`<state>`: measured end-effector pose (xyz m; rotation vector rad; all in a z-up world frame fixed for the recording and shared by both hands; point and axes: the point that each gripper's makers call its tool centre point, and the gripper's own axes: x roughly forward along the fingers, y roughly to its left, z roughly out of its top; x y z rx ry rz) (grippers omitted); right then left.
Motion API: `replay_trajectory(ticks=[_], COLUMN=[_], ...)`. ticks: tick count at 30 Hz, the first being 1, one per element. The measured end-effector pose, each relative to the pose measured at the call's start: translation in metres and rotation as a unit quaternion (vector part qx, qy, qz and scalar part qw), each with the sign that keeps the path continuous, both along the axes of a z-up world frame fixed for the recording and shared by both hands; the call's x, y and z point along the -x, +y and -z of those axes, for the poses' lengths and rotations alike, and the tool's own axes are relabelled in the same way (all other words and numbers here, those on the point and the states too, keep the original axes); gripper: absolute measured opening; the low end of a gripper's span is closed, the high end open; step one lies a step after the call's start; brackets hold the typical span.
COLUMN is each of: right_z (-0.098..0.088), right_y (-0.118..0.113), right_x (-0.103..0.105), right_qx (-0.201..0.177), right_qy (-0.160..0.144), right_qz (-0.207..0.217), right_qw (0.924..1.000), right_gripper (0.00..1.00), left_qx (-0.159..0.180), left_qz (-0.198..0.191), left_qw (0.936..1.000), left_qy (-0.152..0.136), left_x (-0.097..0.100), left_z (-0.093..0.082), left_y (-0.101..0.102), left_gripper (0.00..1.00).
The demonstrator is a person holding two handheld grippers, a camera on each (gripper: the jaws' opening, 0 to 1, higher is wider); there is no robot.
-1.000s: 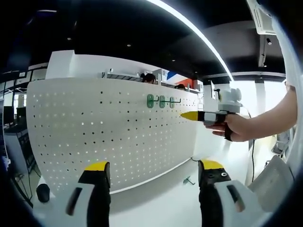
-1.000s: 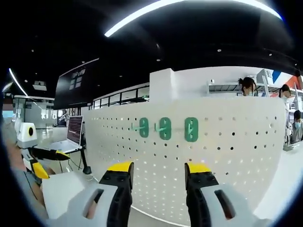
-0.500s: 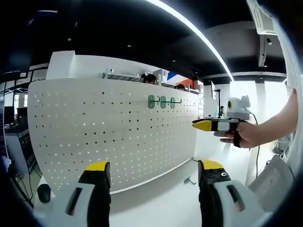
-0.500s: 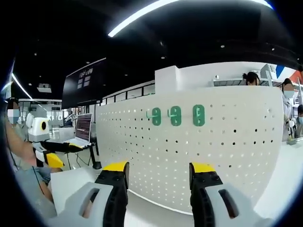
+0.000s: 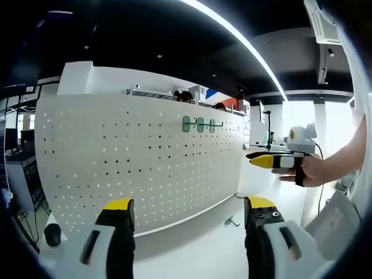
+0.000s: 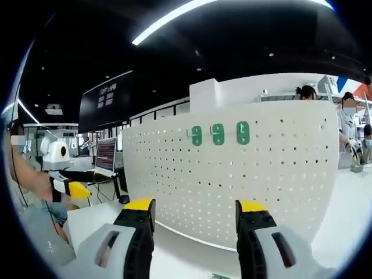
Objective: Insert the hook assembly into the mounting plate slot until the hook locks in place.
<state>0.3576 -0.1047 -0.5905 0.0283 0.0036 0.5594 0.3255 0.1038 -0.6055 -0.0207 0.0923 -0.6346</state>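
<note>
Both pairs of jaws are seen spread wide with nothing held between them: the left gripper (image 5: 187, 232) and the right gripper (image 6: 195, 232) are each pointed at the white pegboard (image 5: 116, 168). Three green hooks (image 6: 220, 133) are mounted side by side high on the pegboard (image 6: 256, 174), near its upper edge. A small green hook piece (image 5: 232, 221) is seen lying on the white table (image 5: 197, 250), just in front of the board's foot. The right gripper (image 5: 273, 161) is carried in a hand (image 5: 311, 171) beside the board's right end, apart from it.
</note>
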Motion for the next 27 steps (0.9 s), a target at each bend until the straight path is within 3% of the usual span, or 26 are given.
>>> replay_trajectory(ticks=[16,27], right_z=[0.013,0.021], right_y=[-0.004,-0.014], right_x=[0.031,0.044], right_qx=[-0.006,-0.013], right_qy=[0.003,0.011], right_qz=[-0.004,0.009], right_qw=[1.0,0.9998], right_gripper=[0.57,0.58], left_qx=[0.023,0.015], left_qz=[-0.009,-0.007], left_qw=[0.9997,0.9998], left_qy=[0.006,0.01], left_x=[0.014,0.016], left_z=[0.007,0.01], left_y=[0.01,0.011], left_gripper=[0.83,0.83])
